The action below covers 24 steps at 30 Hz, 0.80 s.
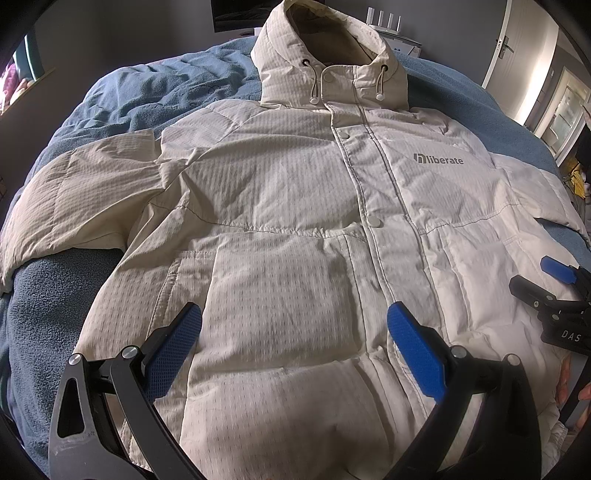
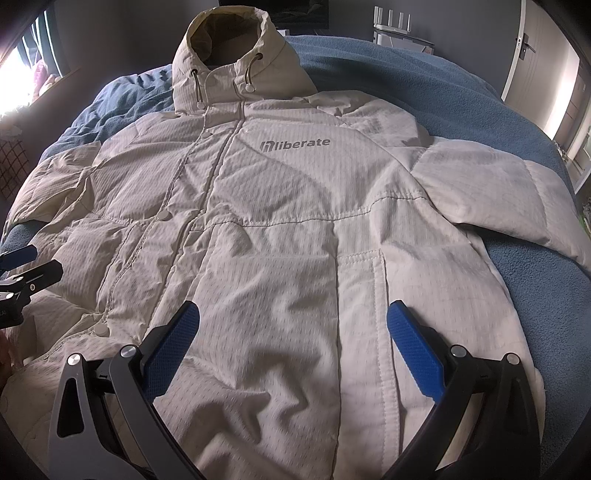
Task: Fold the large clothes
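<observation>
We see the cream hooded jacket (image 1: 295, 221) spread front-up across the blue blanket (image 1: 122, 99), filling the middle of both views. Our left gripper (image 1: 293, 325) and right gripper (image 2: 293, 325) hang low-centre above its hem, jaws wide apart, empty

Setting: a home bedroom. A bed covered by a rumpled blue fleece blanket (image 1: 122, 99) fills most of both views. Behind it, a grey wall and a small shelf (image 2: 404, 35) carrying a white router (image 2: 388, 20) with upright antennas. A white door (image 2: 532, 48) with a lever handle stands at the right. Daylight enters through a window (image 2: 22, 74) on the left.
</observation>
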### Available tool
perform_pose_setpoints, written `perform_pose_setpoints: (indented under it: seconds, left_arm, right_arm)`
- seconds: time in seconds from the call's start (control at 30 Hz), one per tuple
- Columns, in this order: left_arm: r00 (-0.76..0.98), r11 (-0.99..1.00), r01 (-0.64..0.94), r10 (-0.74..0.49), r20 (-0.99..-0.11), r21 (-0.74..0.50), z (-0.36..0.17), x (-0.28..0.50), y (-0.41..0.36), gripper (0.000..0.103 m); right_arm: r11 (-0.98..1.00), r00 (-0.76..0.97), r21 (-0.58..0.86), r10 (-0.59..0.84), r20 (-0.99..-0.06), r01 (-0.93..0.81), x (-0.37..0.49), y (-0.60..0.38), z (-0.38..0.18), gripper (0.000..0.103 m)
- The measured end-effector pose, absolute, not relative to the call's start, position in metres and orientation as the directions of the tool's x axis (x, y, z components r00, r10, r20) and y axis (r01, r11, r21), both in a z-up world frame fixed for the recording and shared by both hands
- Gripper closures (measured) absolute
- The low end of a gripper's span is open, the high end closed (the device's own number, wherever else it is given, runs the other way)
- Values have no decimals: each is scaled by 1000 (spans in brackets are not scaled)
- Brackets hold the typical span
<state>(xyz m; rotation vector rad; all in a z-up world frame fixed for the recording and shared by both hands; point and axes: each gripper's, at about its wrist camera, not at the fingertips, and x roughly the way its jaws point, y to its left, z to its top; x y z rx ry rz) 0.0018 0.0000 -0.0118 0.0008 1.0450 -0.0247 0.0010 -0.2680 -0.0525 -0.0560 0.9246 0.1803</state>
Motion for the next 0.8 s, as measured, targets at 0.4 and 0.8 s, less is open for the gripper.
perform_pose_setpoints:
  seconds: [0.4,0.8]
  left_arm:
    - [500,1000,21,-21,-866,-13,-12,2,0,6]
    - [501,1000,13,-17,-865,-11,-13,-1,-2,6]
  right_arm:
    - [984,587,29,130,-799,-178,1,-267,-52,6]
    - [990,618,31,113,-778,-141,-1,-275,-46,6]
